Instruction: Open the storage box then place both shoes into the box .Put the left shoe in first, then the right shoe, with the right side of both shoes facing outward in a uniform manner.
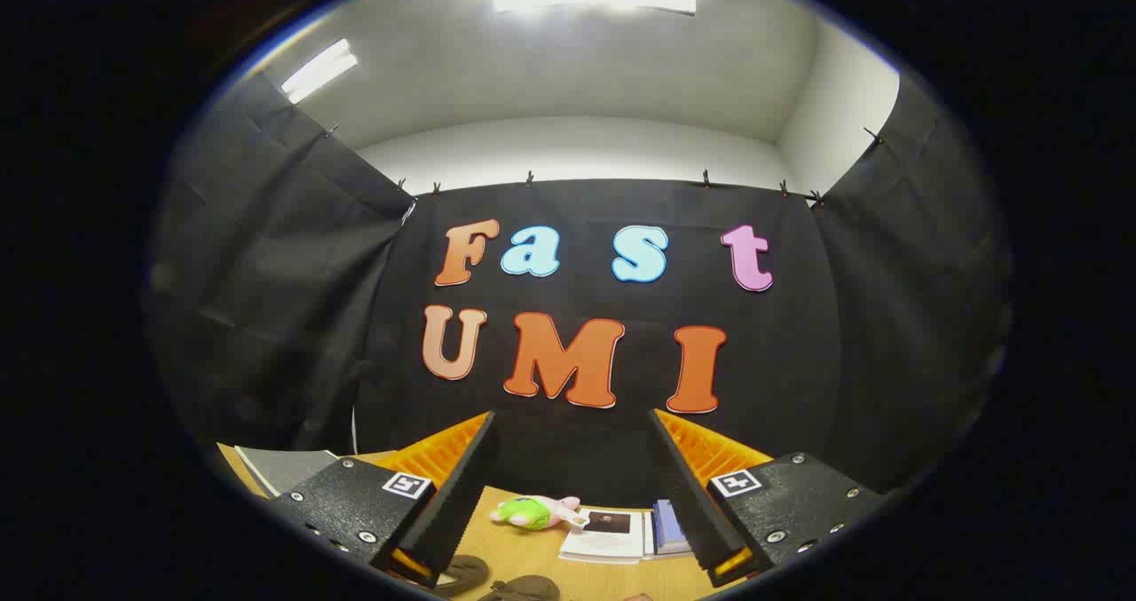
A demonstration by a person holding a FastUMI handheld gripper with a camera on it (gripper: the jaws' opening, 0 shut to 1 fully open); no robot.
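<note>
- Gripper point(568, 494) raised and levelled toward the booth's rear wall; fingers spread wide, nothing between them.
- Light wooden tabletop point(524, 552) visible low between the fingers, running back to the wall.
- Two dark olive-brown rounded shapes point(497, 581) lying on the tabletop just under and between the fingertips — probably the toes of the shoes, though too little visible for certainty; left and right not distinguishable.
- Small soft toy, pink with a green middle point(537, 512), lying beyond the fingertips near the wall.
- White booklet with a dark square picture point(608, 534) flat on the tabletop beside the toy; a bluish book point(667, 528) touching its far side, close to the right finger.
- Grey flat panel point(284, 468) outside the left finger, possibly part of the storage box — cannot be confirmed; lid state unknown.
- Judged stage: the very start, box apparently not yet opened.
- Risks from this pose: with the task items nearly under the camera, a blind descent could strike a shoe or push it aside; seizing the wrong shoe first would break the required order; a careless sweep forward could knock the toy or booklets.
</note>
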